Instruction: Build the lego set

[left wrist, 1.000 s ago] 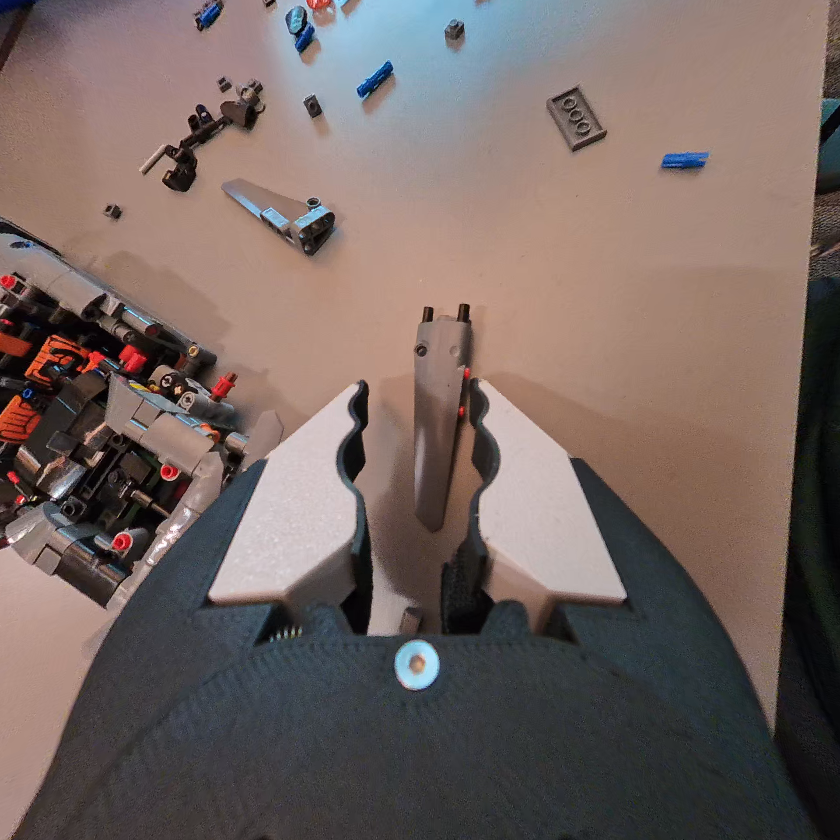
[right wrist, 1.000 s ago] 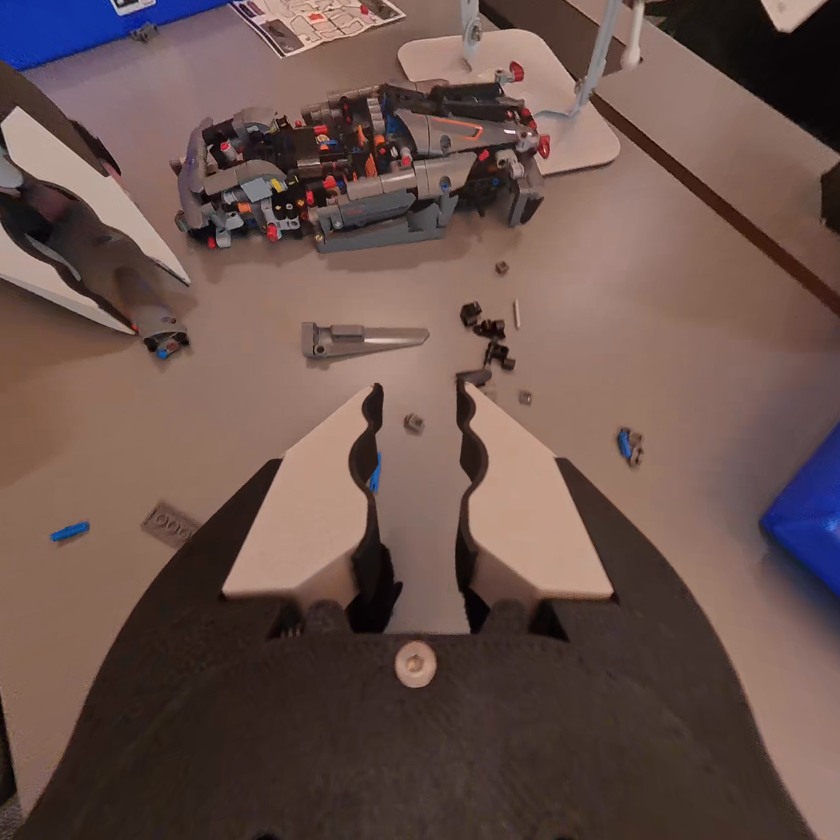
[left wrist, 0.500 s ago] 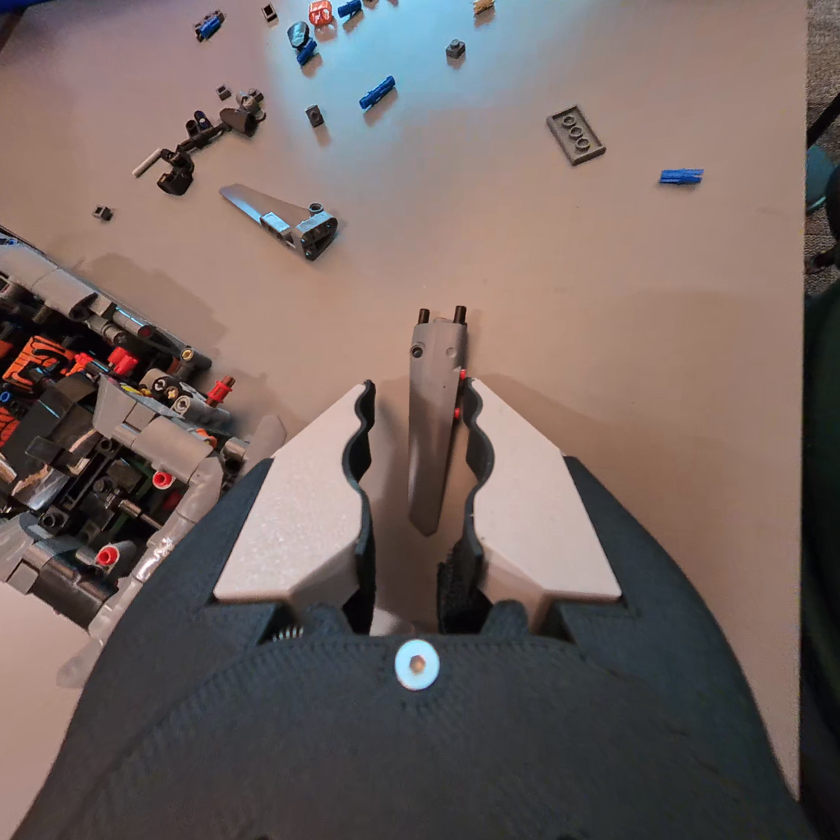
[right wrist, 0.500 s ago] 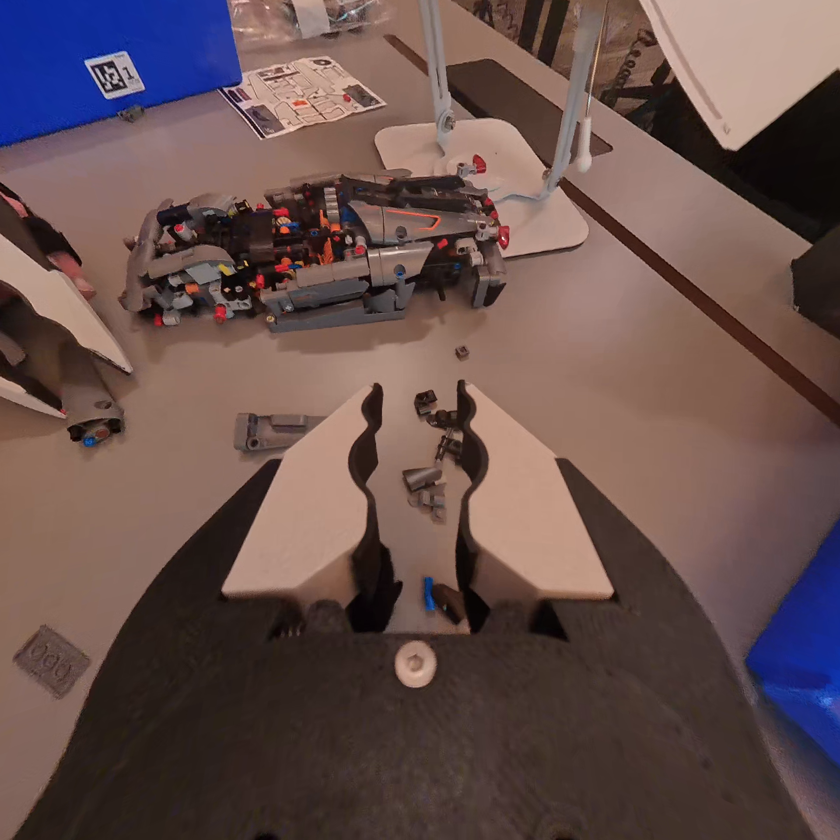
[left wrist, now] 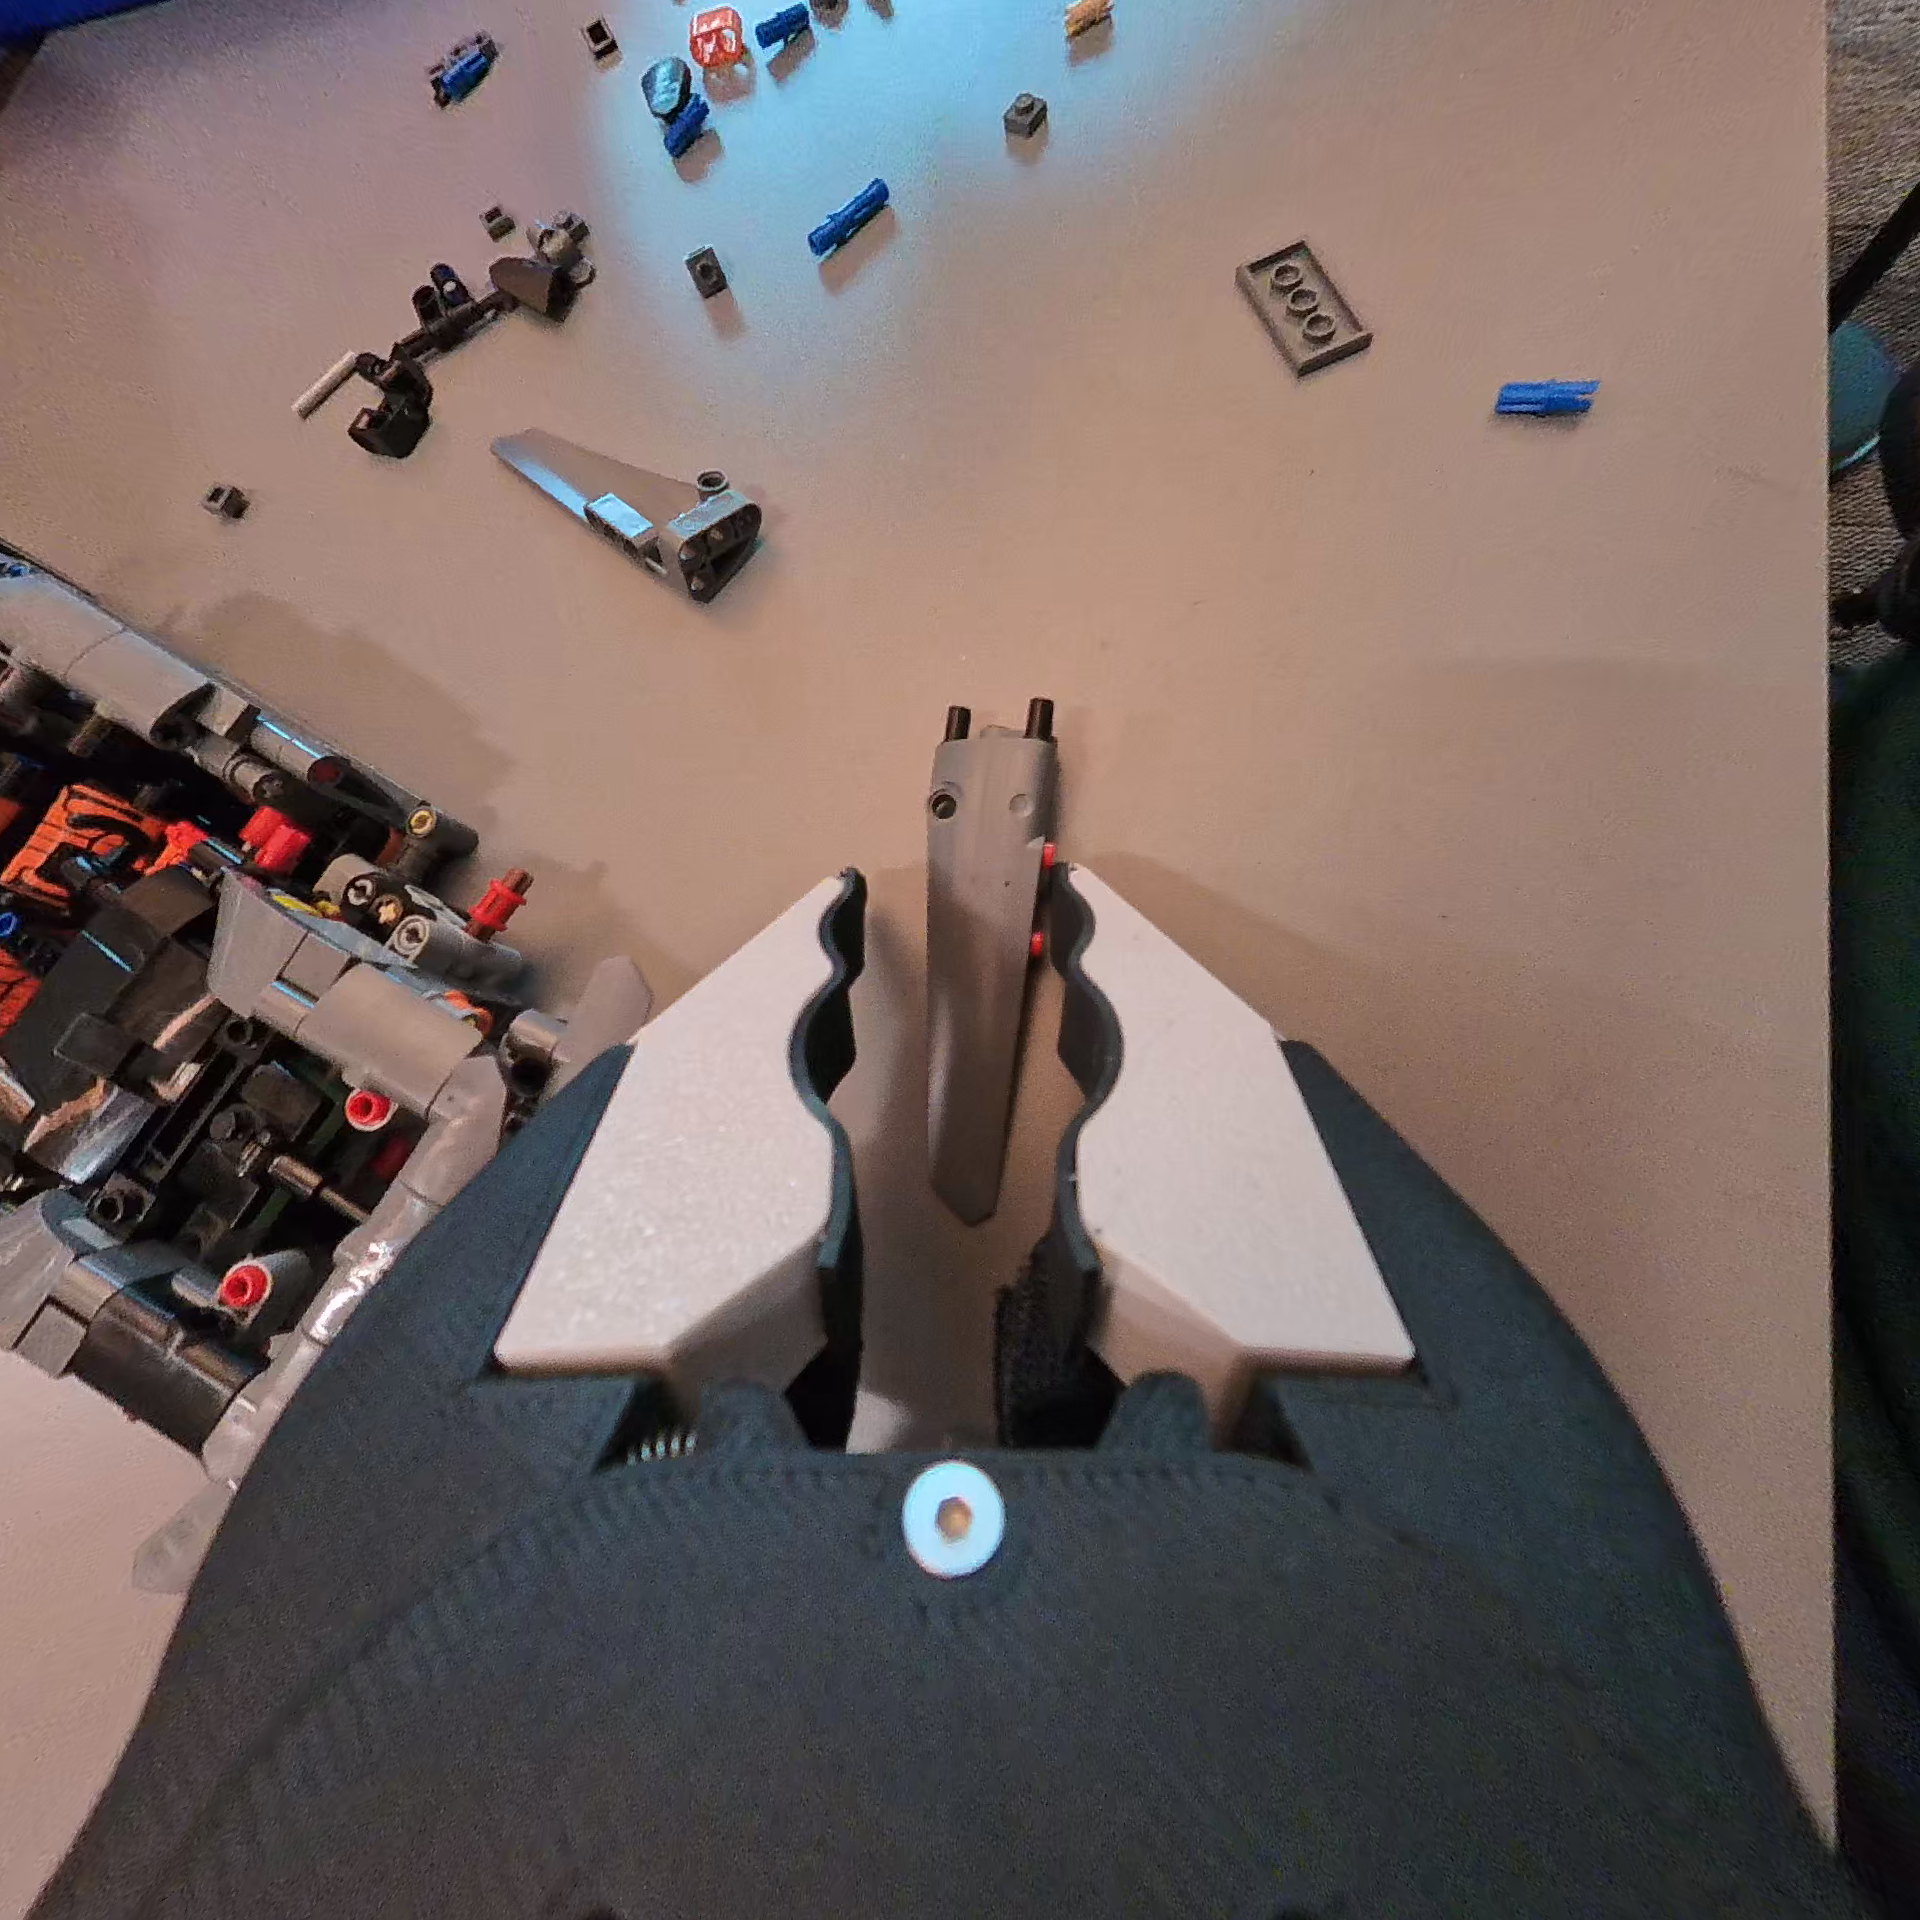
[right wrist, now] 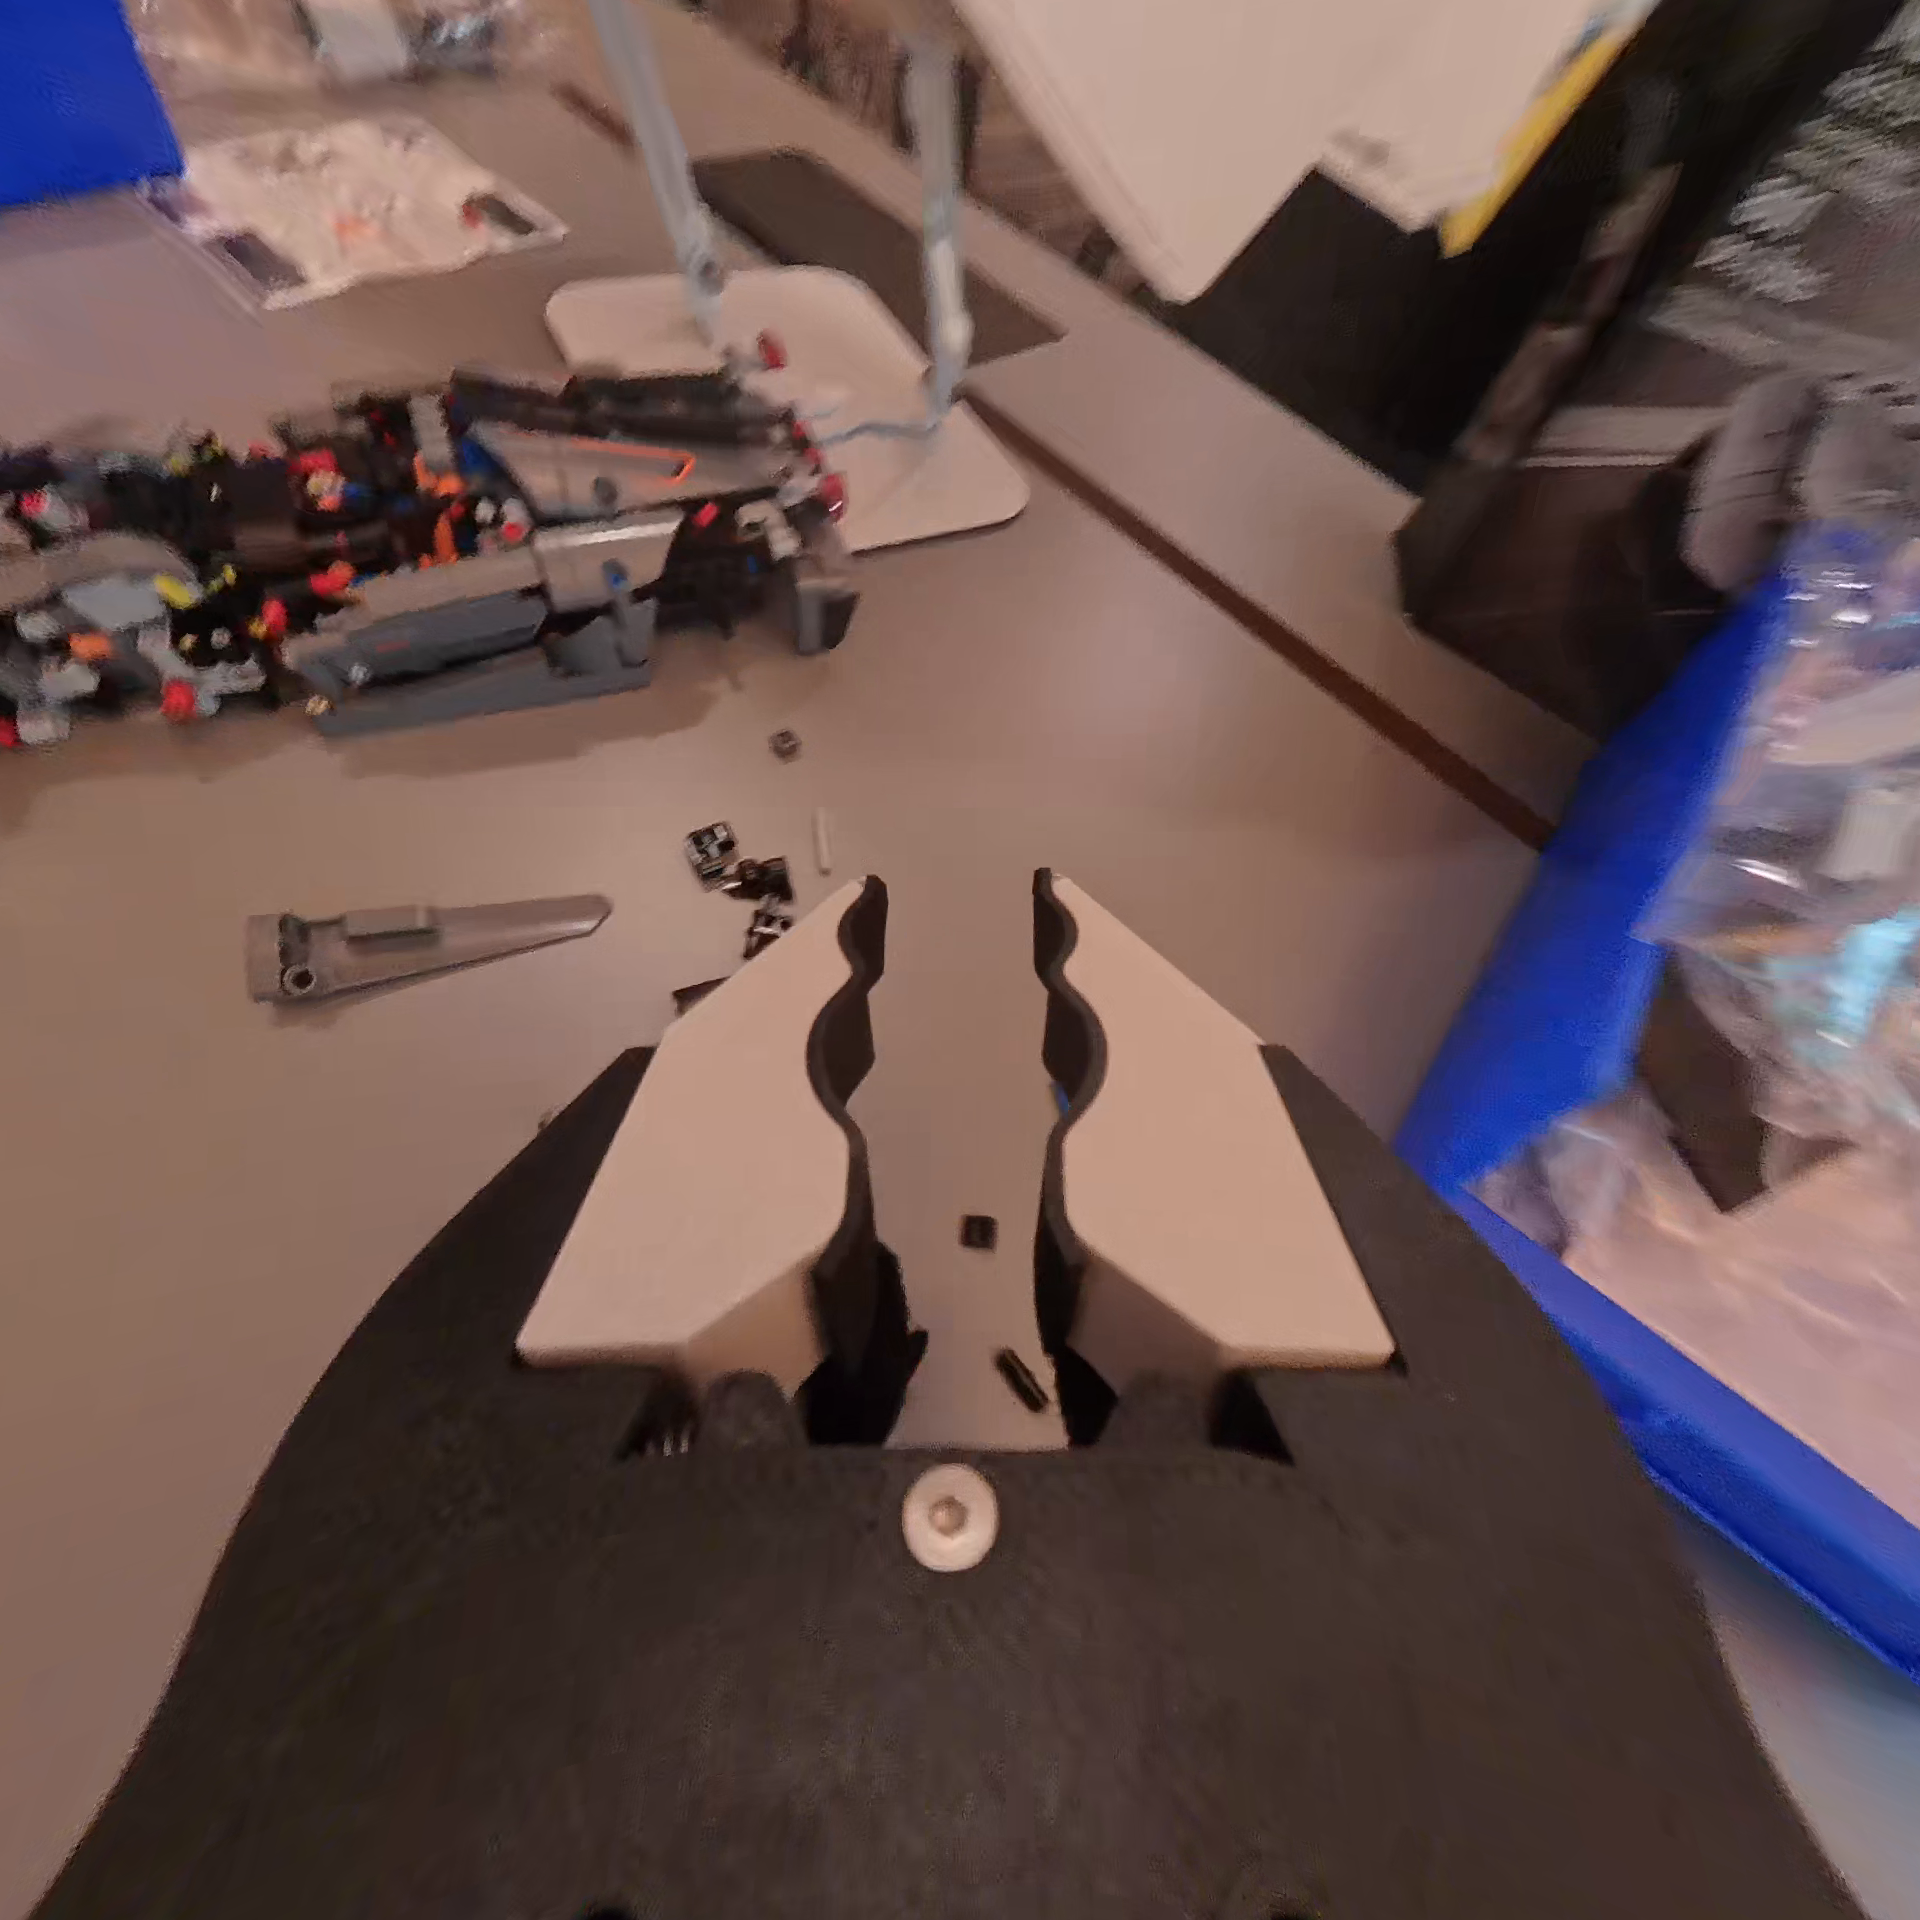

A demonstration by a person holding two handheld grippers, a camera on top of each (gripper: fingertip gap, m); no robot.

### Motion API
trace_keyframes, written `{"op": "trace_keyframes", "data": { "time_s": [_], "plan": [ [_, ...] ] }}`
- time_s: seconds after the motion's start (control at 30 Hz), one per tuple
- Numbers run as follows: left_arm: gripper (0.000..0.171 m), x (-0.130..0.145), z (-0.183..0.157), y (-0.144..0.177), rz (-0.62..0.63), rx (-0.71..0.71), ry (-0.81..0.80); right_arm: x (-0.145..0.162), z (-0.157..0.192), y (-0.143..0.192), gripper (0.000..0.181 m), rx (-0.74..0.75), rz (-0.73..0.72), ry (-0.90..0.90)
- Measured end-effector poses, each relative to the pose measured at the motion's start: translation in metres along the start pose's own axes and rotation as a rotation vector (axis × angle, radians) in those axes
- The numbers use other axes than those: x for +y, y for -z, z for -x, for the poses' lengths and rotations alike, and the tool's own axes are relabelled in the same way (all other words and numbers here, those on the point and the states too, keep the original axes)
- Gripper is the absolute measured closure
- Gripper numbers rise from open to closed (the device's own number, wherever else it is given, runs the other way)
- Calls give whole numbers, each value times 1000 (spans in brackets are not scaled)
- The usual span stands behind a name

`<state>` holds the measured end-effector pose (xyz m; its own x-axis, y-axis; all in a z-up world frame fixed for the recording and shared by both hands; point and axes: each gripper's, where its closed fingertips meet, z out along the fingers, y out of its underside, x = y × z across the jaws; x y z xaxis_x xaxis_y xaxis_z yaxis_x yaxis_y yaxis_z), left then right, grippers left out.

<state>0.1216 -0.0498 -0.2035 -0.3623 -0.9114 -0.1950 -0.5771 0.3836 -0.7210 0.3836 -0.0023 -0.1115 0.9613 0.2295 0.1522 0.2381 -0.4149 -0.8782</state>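
My left gripper (left wrist: 958, 878) is shut on a long grey wing panel (left wrist: 982, 987) with two black pins at its far end, and holds it above the table. The half-built car model (left wrist: 208, 997) lies to its left; it also shows in the right wrist view (right wrist: 416, 561), blurred. A second grey wing panel (left wrist: 634, 509) lies on the table and shows left of my right gripper (right wrist: 416, 940). My right gripper (right wrist: 956, 883) is open and empty over the table. Small black pieces (right wrist: 748, 883) lie by its left fingertip.
Loose parts lie beyond the left gripper: a grey plate (left wrist: 1302, 307), blue pins (left wrist: 849, 216), a black connector cluster (left wrist: 436, 332). The table edge (left wrist: 1823, 935) runs down the right. A blue bin with bags (right wrist: 1662, 1039) stands right of my right gripper. A white stand base (right wrist: 790, 343) stands behind the model. My right fingertips sit around 30 cm from my left ones.
My right gripper has swung to the right, away from the left gripper, toward the blue bin. My left gripper has drifted a little with the panel still in it.
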Motion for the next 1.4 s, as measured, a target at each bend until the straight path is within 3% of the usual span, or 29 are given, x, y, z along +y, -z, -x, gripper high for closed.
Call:
{"op": "trace_keyframes", "data": {
  "time_s": [0.2, 0.33, 0.47, 0.57, 0.77, 1.03, 1.13, 1.4],
  "plan": [
    [131, 0, 4, 0, -1, -23, 8, 1, -57, 53, 156, 140, -138, -157],
    [125, -3, 7, 2, -17, -69, -20, 9, -60, 60, 155, 122, -120, -154],
    [125, -5, 8, 3, -36, -76, -17, 25, -48, 53, 156, 45, -18, -122],
    [125, -5, 8, 3, -37, -74, -10, 47, -6, 40, 159, -166, 113, -34],
    [126, -5, 8, 4, -37, -81, -17, 86, 28, 13, 154, -270, 337, 97],
    [126, -7, 7, 8, -61, -81, -14, 103, 38, 2, 159, -332, 396, 108],
    [127, -8, 8, 10, -73, -82, -10, 102, 41, 0, 167, -347, 386, 110],
    [127, -8, 11, 14, -86, -93, 0, 99, 46, -1, 171, -368, 373, 107]
  ]
}}
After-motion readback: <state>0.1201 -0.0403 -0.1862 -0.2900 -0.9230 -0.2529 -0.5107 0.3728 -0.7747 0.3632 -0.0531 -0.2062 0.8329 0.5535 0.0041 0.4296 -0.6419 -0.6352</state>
